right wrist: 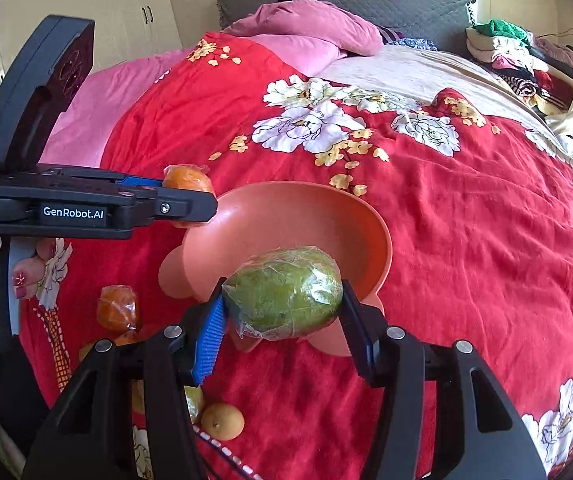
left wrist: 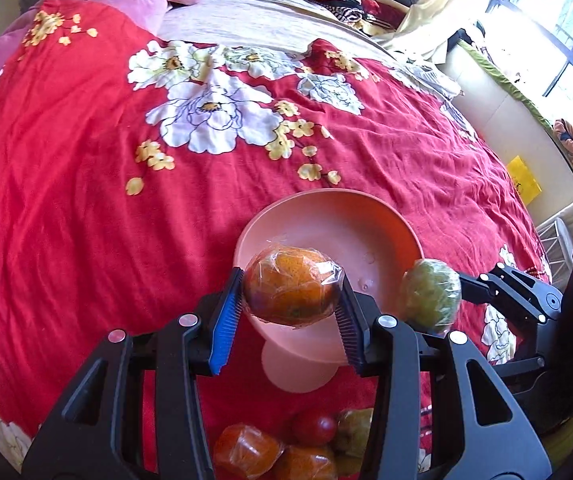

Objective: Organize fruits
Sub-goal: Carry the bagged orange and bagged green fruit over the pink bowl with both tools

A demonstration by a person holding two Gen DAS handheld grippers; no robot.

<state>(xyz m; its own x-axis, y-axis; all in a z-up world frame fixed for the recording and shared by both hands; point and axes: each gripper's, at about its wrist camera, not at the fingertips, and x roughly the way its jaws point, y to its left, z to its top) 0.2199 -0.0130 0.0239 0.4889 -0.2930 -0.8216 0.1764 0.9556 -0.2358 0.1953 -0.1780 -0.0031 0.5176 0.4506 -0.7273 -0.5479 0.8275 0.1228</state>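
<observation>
My left gripper (left wrist: 291,300) is shut on a plastic-wrapped orange (left wrist: 290,286), held over the near rim of the pink footed bowl (left wrist: 326,216) on the red bed cover. My right gripper (right wrist: 284,312) is shut on a wrapped green fruit (right wrist: 284,290), also at the bowl's (right wrist: 286,208) near rim. The green fruit shows in the left wrist view (left wrist: 430,294) right of the orange. The left gripper with its orange (right wrist: 188,182) shows at the bowl's left in the right wrist view. The bowl holds no fruit.
More fruit lies on the cover near me: wrapped oranges (left wrist: 246,450), a red fruit (left wrist: 313,426) and a greenish one (left wrist: 352,430); a wrapped orange (right wrist: 118,308) and a small bare orange (right wrist: 222,420). Pink pillows (right wrist: 306,28) and piled clothes (right wrist: 518,52) lie at the far end.
</observation>
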